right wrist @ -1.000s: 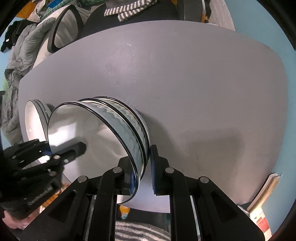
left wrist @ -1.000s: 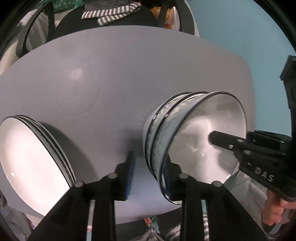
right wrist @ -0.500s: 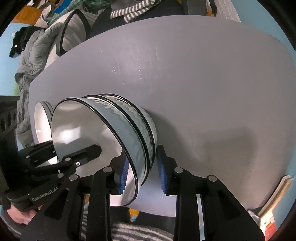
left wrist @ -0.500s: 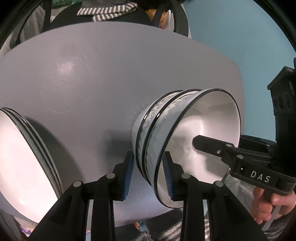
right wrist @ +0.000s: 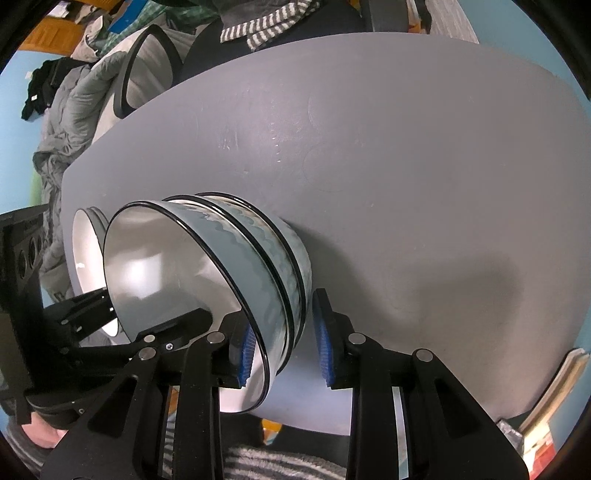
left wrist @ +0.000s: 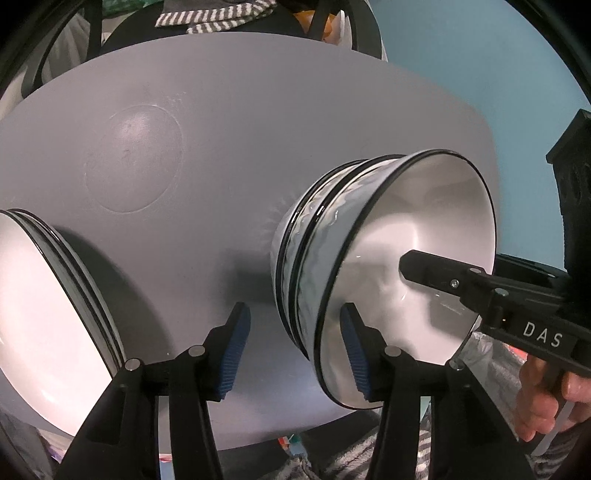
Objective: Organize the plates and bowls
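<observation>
A stack of three white bowls with black rims and pale blue wavy sides (left wrist: 325, 258) stands on the grey table (left wrist: 258, 129); it also shows in the right wrist view (right wrist: 236, 266). My left gripper (left wrist: 295, 354) is open, its pads straddling the near rim of the stack without touching. My right gripper (right wrist: 284, 347) is open too, its pads either side of the opposite rim. A stack of white plates with black rims (left wrist: 48, 317) lies at the left, and shows behind the bowls in the right wrist view (right wrist: 86, 243).
The table's front edge (left wrist: 277, 435) is just beneath both grippers. A chair with a striped cloth (right wrist: 258, 26) stands beyond the far edge, with grey bedding (right wrist: 70, 122) at the far left. Books or papers (right wrist: 554, 391) lie past the table's right edge.
Both grippers have opened and let go of the bowl stack's rim. The stack now stands on the table, and both grippers have drawn back slightly.
</observation>
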Demonstrator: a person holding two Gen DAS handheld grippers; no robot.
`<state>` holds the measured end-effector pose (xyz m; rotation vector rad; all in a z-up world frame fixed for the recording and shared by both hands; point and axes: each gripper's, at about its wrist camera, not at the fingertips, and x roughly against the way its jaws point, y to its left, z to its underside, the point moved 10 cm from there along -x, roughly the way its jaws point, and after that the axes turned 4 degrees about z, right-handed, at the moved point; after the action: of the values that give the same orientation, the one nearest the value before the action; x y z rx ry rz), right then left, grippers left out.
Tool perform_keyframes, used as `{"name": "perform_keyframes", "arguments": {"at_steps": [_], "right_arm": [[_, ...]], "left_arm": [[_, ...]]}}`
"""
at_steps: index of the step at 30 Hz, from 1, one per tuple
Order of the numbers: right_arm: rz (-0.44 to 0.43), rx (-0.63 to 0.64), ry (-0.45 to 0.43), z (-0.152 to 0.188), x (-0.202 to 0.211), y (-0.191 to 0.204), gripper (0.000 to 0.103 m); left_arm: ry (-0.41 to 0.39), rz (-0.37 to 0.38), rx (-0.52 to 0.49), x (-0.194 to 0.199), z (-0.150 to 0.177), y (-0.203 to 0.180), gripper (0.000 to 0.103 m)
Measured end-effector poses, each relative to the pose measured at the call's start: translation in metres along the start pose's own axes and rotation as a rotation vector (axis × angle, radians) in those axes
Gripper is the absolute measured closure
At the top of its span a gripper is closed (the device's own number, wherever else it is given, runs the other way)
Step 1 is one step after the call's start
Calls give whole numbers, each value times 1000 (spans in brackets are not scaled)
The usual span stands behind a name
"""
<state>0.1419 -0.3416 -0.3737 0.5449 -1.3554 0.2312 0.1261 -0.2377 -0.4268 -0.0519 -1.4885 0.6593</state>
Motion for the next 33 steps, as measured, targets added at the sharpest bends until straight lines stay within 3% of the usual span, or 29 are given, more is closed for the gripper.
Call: {"name": "perform_keyframes", "arguments": {"at_steps": [5,8,11,15,21,23,27,33], "right_arm": [[-5,-7,-5,-2,0,1,76],[5,-2,-21,-5,1,-1,76],[4,-1,-20,-6,1,-1,76],[6,1,-21,-6,1,-1,76],[6,2,-28,-9,1,-1,76],[7,18,-26,-9,0,2,80],[53,50,-27,-10,1,7,81],[80,39,-24,-12,2,7,83]], "left_arm": [[-72,27,29,8,-3,9,55],[-116,32,31,13,-6,11,63],[-106,38,28,12,-5,9,66],[-98,42,12,12,-9,2,79],[-83,19,12,5,-12,-5,80],[-77,19,15,7,-13,-6,80],[-70,8,-16,4,-16,-2,81],[-75,47,26,10,-19,-1,80]]}}
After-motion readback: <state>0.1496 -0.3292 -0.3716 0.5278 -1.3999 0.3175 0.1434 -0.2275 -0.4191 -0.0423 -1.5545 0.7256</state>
